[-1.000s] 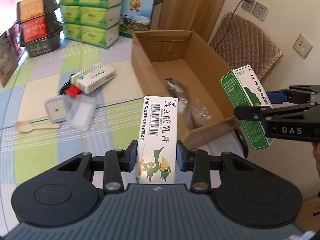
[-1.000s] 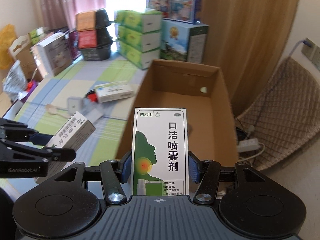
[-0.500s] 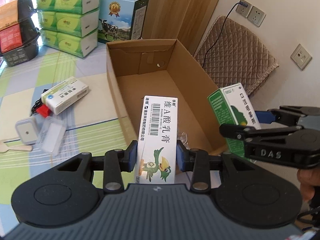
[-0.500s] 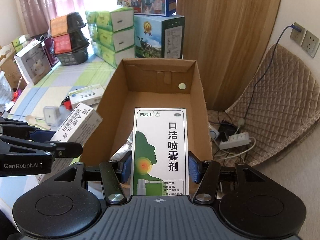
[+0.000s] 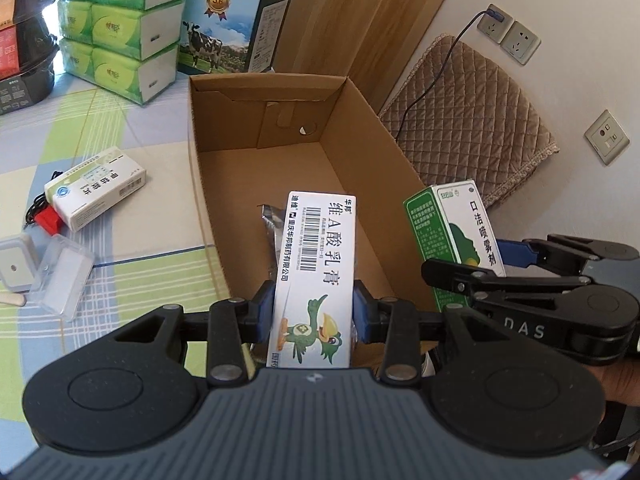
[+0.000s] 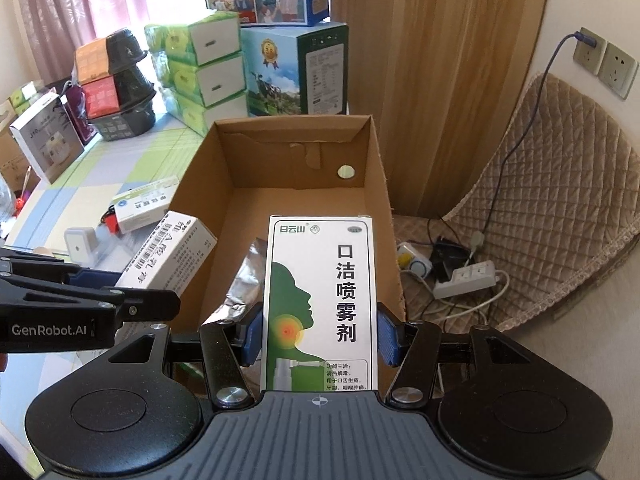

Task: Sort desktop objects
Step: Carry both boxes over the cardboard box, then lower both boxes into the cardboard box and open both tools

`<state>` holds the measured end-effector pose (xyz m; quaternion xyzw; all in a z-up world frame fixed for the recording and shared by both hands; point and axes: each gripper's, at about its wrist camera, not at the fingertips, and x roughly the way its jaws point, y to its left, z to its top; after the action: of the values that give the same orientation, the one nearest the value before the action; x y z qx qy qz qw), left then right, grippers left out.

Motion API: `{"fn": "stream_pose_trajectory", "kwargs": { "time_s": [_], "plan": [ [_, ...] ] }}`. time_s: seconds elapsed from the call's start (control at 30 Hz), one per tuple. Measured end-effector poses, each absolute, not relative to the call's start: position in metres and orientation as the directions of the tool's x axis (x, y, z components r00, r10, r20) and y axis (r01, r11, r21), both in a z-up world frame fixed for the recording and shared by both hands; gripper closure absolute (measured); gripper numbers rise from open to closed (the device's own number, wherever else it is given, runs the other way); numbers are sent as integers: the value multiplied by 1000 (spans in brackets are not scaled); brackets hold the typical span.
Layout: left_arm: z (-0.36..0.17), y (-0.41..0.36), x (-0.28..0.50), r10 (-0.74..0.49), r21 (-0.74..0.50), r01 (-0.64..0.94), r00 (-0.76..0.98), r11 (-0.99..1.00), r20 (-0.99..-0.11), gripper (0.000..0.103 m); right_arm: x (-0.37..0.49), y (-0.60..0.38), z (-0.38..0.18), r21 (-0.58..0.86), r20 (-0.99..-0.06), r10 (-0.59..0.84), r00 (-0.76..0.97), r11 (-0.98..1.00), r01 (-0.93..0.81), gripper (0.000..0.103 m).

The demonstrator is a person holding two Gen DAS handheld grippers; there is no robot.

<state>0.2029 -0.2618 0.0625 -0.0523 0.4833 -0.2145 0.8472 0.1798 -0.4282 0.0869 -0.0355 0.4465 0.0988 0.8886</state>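
Left gripper [image 5: 313, 316] clamped on cream box [image 5: 316, 276], blue pads pressed on both long sides. White box with barcode, black Chinese letters and green cartoon duck at near end. Long axis along the fingers, far end pointing away over carton [image 5: 200, 168], slightly raised. Held above near part of the carton opening.

Right gripper [image 6: 319, 338] closed tight on spray box [image 6: 320, 300], pads on both long sides. White and green box, green head in profile with red-orange spot at throat, big black letters down the right. Also long axis along the fingers, far end pointing to the far wall of the carton. Held over near right part of the carton, just beside the cream box but apart from it.

Below both, crumpled foil pack [image 6: 244, 280] lying on carton floor, at near end. Rest of floor bare brown cardboard; round hole in far wall.

Left of carton, on checked tablecloth [image 5: 132, 280]: clear case [image 5: 60, 278] and small white square device [image 5: 14, 266] close together, then white medicine box [image 5: 94, 188] lying flat with red thing [image 5: 48, 218] at its end.

Further, green tissue packs [image 5: 120, 28] stacked, milk carton [image 5: 236, 28] behind the cardboard carton.
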Motion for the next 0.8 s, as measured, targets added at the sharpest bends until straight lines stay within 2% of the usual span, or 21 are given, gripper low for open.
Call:
{"fn": "stream_pose_trajectory", "kwargs": {
  "time_s": [0.8],
  "plan": [
    [53, -240, 206, -397, -301, 268, 478, 915, -784, 66, 193, -424, 82, 62, -795, 171, 582, 977, -202, 51]
  ]
}}
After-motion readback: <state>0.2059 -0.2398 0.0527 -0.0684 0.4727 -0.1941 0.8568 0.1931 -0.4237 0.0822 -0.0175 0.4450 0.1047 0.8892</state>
